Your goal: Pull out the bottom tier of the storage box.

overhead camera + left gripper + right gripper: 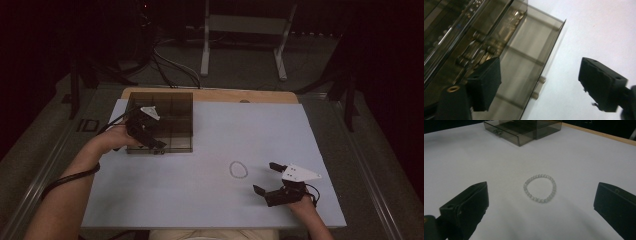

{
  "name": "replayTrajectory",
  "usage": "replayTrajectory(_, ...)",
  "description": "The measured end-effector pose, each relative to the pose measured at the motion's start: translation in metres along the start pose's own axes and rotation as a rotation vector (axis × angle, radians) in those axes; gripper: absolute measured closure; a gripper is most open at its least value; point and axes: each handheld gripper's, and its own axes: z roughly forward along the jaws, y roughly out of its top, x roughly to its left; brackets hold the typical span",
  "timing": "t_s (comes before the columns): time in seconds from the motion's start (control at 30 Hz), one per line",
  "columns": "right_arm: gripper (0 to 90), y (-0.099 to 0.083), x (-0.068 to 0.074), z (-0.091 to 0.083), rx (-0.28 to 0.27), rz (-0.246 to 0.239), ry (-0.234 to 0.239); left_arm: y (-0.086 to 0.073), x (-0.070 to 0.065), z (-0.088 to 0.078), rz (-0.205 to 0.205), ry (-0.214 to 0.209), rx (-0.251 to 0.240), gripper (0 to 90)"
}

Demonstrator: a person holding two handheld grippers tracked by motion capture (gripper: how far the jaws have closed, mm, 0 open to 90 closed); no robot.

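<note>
White table covering (200, 200) fills the lower frame. Lower right, my right gripper (267, 180) lies level, jaws wide and empty, facing the bead bracelet (238, 169) just beyond. Upper left, my left gripper (150, 142) hangs with jaws wide and empty at the smoky drawer box (175, 125).

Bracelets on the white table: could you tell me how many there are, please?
1. The bead bracelet lies flat on the white table, ahead of the open right gripper. The smoky drawer box holds small things that are too unclear to name.
</note>
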Motion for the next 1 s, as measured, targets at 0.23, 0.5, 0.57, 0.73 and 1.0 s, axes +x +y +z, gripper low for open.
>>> replayTrajectory(0.23, 0.0, 0.000, 0.000, -0.001, -0.002, -0.001, -0.001, 0.014, -0.009, 0.002, 0.010, -0.050, -0.029, 3.3)
replayTrajectory(0.5, 0.0, 0.000, 0.000, -0.001, -0.002, 0.000, -0.001, 0.034, -0.020, 0.011, 0.027, -0.057, -0.052, 3.3)
replayTrajectory(0.57, 0.0, 0.000, 0.000, -0.001, -0.003, -0.002, -0.002, 0.040, -0.023, 0.013, 0.031, -0.057, -0.053, 3.3)
replayTrajectory(0.73, 0.0, 0.000, 0.000, -0.001, -0.004, -0.003, -0.001, 0.054, -0.030, 0.018, 0.049, -0.067, -0.075, 3.3)
replayTrajectory(1.0, 0.0, 0.001, 0.000, -0.002, -0.004, -0.003, 0.001, 0.073, -0.041, 0.028, 0.056, -0.088, -0.095, 3.3)
